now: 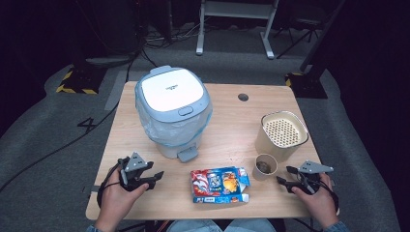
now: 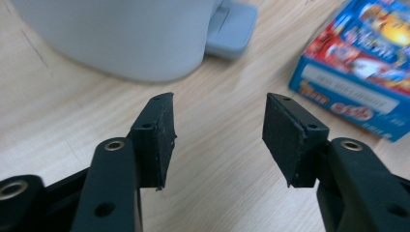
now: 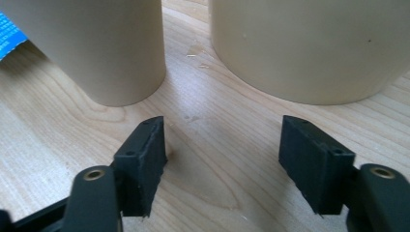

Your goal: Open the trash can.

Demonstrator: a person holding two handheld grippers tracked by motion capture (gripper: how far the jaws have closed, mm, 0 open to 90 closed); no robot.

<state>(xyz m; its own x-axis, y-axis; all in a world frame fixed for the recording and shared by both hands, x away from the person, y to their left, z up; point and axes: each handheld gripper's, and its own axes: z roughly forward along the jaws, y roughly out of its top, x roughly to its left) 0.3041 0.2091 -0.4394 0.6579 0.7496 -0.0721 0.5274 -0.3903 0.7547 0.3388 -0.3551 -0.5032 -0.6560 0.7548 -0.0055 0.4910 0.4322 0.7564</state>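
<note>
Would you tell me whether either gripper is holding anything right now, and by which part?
Nothing is held: the left gripper and the right gripper both stand open over bare table.

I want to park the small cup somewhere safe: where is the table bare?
Bare: table between bin and tall container, and the left edge. Crowded: the front, with snack box, small cup and both grippers.

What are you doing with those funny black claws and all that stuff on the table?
A person sits at a wooden table with a claw tool in each hand. The left gripper and the right gripper are both open and empty, resting near the front edge. Between them lies a flattened colourful snack box. Nearby stand a small paper cup, a bigger beige container and a closed pedal bin. Nothing is picked up yet.
</note>
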